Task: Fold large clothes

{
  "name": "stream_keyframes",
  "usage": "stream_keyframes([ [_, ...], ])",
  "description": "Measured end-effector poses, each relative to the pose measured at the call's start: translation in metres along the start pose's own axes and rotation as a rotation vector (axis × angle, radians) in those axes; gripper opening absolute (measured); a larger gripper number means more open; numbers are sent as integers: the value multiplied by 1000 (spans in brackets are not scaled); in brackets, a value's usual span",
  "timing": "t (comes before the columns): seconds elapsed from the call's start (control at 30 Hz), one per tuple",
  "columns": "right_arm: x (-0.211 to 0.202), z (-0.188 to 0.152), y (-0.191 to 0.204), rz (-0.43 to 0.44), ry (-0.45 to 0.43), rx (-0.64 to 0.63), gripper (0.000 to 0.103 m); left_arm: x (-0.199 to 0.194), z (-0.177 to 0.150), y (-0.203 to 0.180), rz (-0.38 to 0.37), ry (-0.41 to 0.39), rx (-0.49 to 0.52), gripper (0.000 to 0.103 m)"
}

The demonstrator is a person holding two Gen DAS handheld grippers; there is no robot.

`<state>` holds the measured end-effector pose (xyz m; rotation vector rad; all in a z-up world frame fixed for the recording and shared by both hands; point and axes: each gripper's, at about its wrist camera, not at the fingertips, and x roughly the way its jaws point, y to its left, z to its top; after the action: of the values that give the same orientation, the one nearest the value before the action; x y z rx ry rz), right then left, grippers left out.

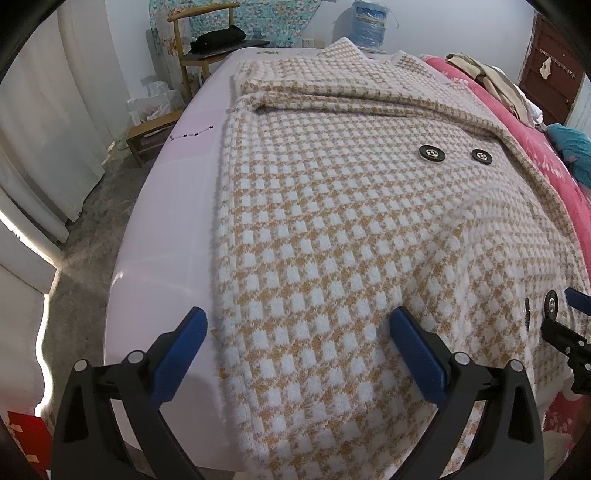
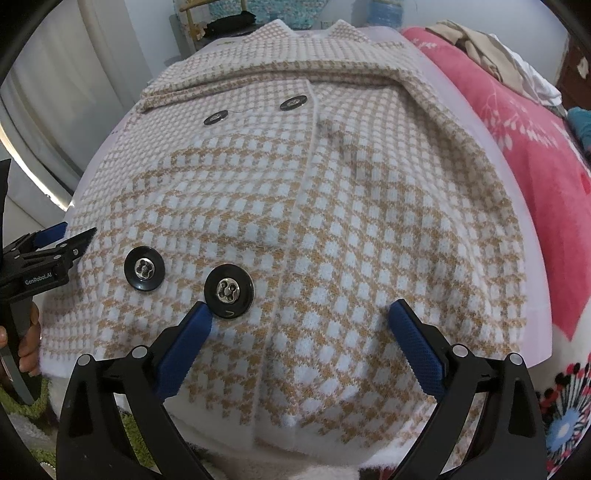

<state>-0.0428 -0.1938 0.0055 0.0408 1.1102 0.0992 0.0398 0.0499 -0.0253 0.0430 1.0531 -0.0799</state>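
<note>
Here the houndstooth coat (image 2: 332,206) lies front-up on the bed (image 1: 166,221), spread over a pale pink sheet, with its hem at the near edge of the bed and its collar (image 2: 277,33) toward the far edge. Its long axis therefore runs from near edge to far edge, collar pointing away from both cameras. The front is closed, the placket seam running down the middle, with two black buttons (image 2: 188,275) near the hem and two more higher up. A sleeve (image 1: 351,98) already lies folded across the chest, just below the collar, from one side edge of the coat to the other. Judged from this, the task is in an early-to-middle stage: the sleeve fold appears done, while the body remains at full length and full width, so the lengthwise folds are still to be made.

The left gripper (image 1: 299,325) hovers over the hem on the coat's left-hand part, close to the bed's left edge, jaws spread wide and holding nothing. The right gripper (image 2: 301,317) hovers over the hem beside the lower buttons, jaws likewise released and empty. Both seem placed to take the hem. A red blanket (image 2: 517,140) with loose garments on it lies along the bed's right edge, apart from the fold area.
</note>
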Motion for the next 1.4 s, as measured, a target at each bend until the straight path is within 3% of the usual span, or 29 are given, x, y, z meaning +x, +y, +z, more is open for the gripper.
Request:
stream_keyframes([
  [0.8, -3, -3, 0, -3, -9, 6, 94, -2, 1, -6, 13, -7, 2, 97],
  [1.1, -3, -6, -4, 2, -21, 12, 94, -12, 2, -2, 6, -51, 47, 97],
  [1.23, -3, -7, -5, 10, -22, 15, 95, -29, -4, 10, -45, -97, 55, 97],
  [1.4, -3, -8, -4, 7, -24, 15, 95, -42, -22, 28, -131, -92, 26, 97],
])
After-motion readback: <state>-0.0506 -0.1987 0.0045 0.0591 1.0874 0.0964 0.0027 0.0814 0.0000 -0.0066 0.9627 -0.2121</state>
